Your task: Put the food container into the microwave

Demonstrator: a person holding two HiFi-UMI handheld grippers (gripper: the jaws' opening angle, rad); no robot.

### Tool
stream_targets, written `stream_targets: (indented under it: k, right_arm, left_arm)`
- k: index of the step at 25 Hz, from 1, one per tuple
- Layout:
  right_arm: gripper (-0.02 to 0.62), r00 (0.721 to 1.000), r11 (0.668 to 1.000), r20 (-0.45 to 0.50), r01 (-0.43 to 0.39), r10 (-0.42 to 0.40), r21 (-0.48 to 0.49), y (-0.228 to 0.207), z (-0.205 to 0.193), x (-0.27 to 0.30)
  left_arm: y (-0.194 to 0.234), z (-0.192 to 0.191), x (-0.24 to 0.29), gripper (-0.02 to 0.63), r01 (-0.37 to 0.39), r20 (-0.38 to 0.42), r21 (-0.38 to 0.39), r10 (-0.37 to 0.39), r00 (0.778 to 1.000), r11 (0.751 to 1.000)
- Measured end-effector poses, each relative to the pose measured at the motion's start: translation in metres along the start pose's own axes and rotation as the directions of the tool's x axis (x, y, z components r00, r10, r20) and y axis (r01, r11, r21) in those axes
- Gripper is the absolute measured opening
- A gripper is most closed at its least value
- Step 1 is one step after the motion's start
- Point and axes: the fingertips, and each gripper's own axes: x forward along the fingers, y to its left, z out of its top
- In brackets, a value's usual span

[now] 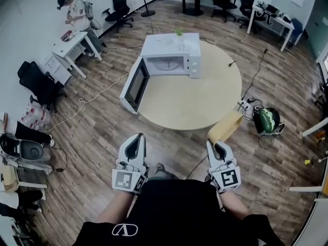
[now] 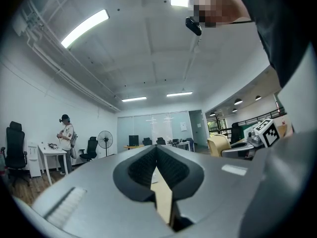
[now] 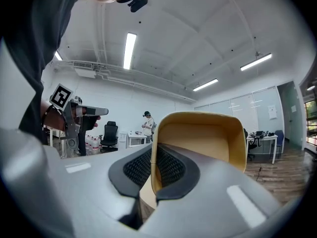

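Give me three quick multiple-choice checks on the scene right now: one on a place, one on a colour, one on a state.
1. Where does the microwave stand?
A. on the round table
B. on the floor
C. on a chair

2. What colour is the food container?
A. blue
B. tan yellow
C. black

3. How is the microwave's door?
A. shut
B. swung open
C. taken off

Answers:
1 A: the head view shows it on the far side of the tabletop.
2 B: the right gripper has its jaws clamped on the container's tan yellow wall.
3 B: the door hangs out to the left and the cavity is exposed.
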Motion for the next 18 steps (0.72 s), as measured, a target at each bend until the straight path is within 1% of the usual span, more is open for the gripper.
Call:
stream_targets:
  k: [4,8,12,18]
  right_arm:
    - [0.014,1.000,1.000,-0.002,0.009,-0.009,-0.010,-0.012,0.002,0.026]
    - [0.014,1.000,0.999,-0.014,0.023,-0.023,-0.025,-0.021,0.006,0.068]
    - [0.014,0.999,0.998,-0.022,0.044,-0.045,-0.036,-0.023,0.016,0.119]
    - [0.014,0.995,0.994,-0.035,0.094,-0.096,-0.056,-0.029,0.033,0.190]
  left_arm:
    - [0.026,-0.004,0.019,0.000,-0.027,0.010,0.001,0.027,1.000,1.000]
    - [0.062,-0.014,0.052,0.000,-0.032,0.027,-0.026,0.033,0.999,0.999]
    - [0.101,-0.019,0.091,0.000,-0.004,0.047,-0.057,0.007,0.999,0.998]
    - [0.161,-0.023,0.151,0.000,0.055,0.066,-0.076,-0.050,0.997,0.996]
